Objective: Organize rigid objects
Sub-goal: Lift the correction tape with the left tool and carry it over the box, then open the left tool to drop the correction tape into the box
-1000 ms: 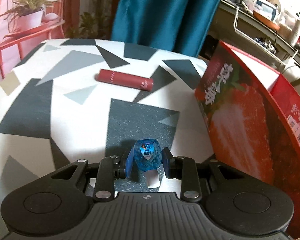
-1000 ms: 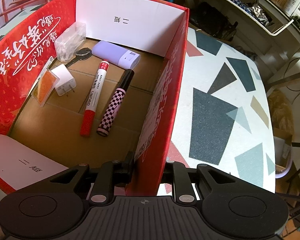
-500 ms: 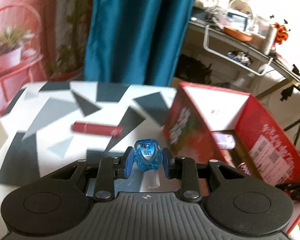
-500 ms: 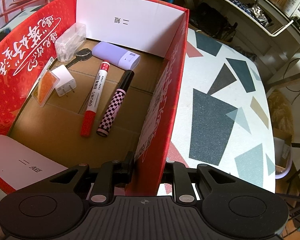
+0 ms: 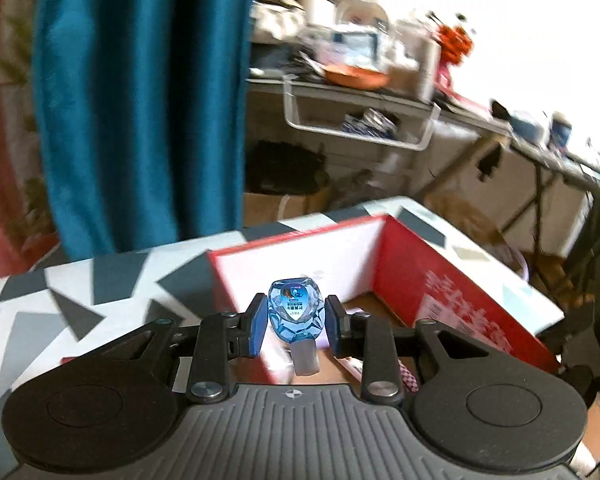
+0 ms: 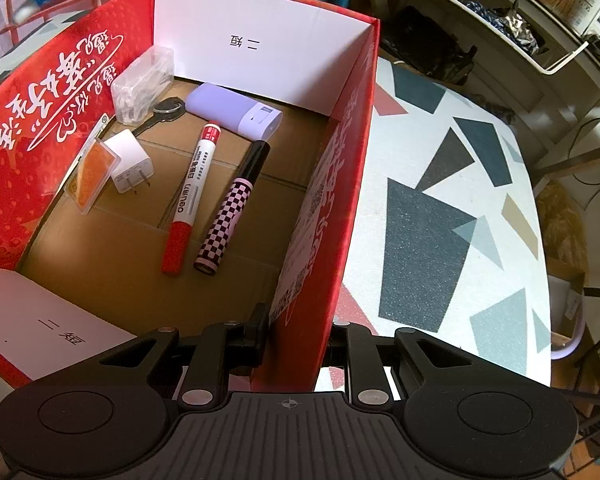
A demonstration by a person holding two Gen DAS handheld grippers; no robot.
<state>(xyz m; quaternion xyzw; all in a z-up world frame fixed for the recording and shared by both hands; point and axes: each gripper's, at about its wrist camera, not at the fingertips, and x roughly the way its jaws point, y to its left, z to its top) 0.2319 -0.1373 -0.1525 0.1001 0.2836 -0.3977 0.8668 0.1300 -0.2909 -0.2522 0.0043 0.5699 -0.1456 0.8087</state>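
The left hand-held gripper [image 5: 295, 325] is clenched on a small blue faceted bottle [image 5: 295, 313], held in the air above the near corner of the red box [image 5: 420, 272]; the view is blurred and the gripper's body hides the box floor. Inside the box, left to right, lie an orange card case [image 6: 93, 175], a white plug [image 6: 129, 161], a red marker [image 6: 191, 197] and a checkered tube [image 6: 233, 208], with bare cardboard nearer the camera. The right hand-held gripper [image 6: 296, 330] pinches the box's right wall [image 6: 332, 184]. Beyond it the patterned tabletop [image 6: 452, 208] runs to its edge.
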